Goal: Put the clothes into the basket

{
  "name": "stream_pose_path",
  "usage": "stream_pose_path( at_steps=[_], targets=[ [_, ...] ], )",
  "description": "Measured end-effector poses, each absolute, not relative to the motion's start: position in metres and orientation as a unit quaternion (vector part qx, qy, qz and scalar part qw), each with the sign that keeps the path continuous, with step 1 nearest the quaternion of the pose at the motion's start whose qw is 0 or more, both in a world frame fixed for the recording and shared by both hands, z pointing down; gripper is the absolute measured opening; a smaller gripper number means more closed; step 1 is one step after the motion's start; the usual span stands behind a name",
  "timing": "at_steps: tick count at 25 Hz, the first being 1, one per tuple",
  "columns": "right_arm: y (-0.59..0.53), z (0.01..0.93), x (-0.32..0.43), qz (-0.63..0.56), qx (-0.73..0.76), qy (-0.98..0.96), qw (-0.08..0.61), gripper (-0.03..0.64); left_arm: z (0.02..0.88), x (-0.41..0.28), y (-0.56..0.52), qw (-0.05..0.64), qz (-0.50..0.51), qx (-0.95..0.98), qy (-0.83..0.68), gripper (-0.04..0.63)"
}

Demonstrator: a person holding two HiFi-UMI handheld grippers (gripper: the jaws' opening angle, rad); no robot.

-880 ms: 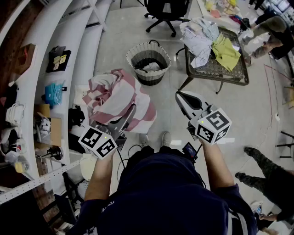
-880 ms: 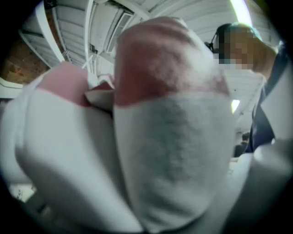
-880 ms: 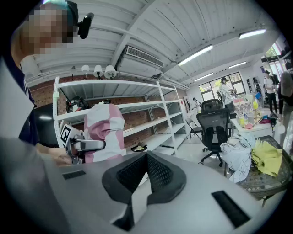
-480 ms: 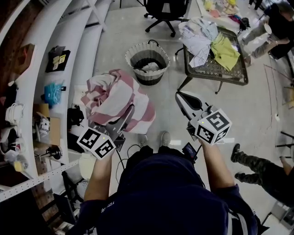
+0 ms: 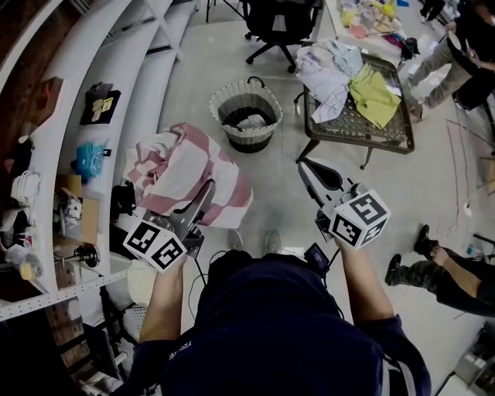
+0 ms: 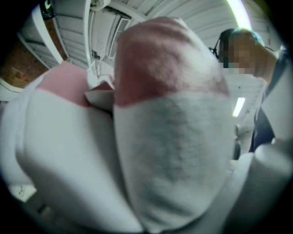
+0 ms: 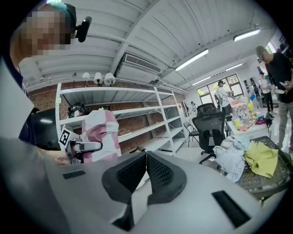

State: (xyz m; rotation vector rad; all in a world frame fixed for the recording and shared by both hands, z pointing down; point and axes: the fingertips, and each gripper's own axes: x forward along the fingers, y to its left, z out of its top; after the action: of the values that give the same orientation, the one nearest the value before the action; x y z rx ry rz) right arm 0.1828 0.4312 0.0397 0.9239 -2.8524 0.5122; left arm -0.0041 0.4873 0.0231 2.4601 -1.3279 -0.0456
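A pink-and-white striped garment (image 5: 186, 174) hangs bunched from my left gripper (image 5: 203, 195), which is shut on it; the same garment (image 6: 160, 137) fills the left gripper view and hides the jaws. The white woven basket (image 5: 246, 114) stands on the floor ahead, with some pale cloth inside. My right gripper (image 5: 307, 172) is held out level, shut and empty; in the right gripper view its pads (image 7: 137, 171) meet at the tips. More clothes (image 5: 340, 73), white, blue and yellow-green, lie heaped on the dark mesh table (image 5: 390, 131).
White curved shelving (image 5: 85, 124) with small items runs along the left. A black office chair (image 5: 278, 19) stands beyond the basket. A person's legs (image 5: 433, 267) lie on the floor at the right, another person (image 5: 464, 46) stands by the table's far corner.
The left gripper and the striped garment have shifted a little left and down in the head view. The basket and table sit slightly lower left in frame. The right gripper is nearly unchanged.
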Motion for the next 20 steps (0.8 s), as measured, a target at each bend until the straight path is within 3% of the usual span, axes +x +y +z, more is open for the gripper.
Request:
stream_pose_path(
  at_steps=[20],
  targets=[
    [0.357,0.061,0.197,0.190,0.310,-0.930,0.062,0.006,0.040,-0.019,0.405,0.183,-0.035,0.857,-0.481,0.161]
  ],
)
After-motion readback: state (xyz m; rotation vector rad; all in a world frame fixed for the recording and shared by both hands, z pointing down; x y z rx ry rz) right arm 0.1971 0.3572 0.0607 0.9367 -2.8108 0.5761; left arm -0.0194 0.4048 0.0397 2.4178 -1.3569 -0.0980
